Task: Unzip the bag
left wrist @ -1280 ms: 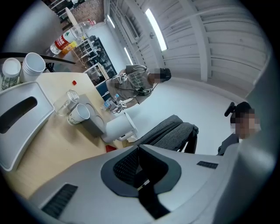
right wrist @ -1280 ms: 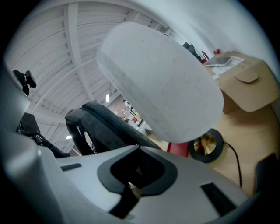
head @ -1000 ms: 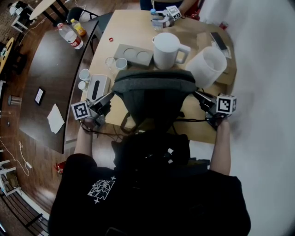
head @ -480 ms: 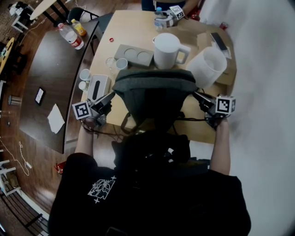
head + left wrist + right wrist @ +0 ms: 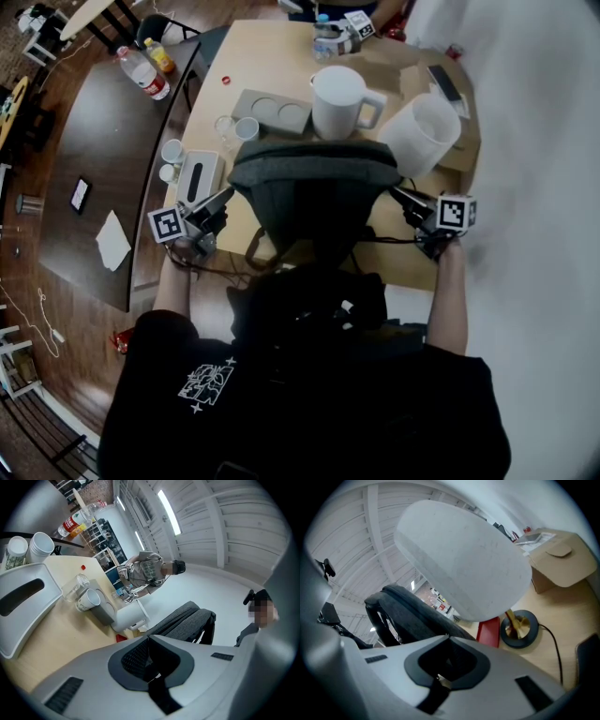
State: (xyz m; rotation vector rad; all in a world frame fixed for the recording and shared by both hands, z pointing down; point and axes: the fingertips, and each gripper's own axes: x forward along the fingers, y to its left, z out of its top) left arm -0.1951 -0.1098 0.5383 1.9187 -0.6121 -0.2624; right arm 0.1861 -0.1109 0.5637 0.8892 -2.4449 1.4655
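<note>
The one grey bag [image 5: 314, 192] stood on the table [image 5: 272, 66] close before me, with my two grippers at its two sides, I think to steady it for unzipping. My left gripper [image 5: 228, 192] was pressed together on a black strap [image 5: 157, 693], and my right gripper [image 5: 396, 194] pinched a second black strap [image 5: 433, 698].

one bag [image 5: 314, 192], one jug [image 5: 339, 103], one tissue box [image 5: 200, 178]

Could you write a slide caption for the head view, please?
Closed left gripper and right gripper flank a grey bag on the table.
</note>
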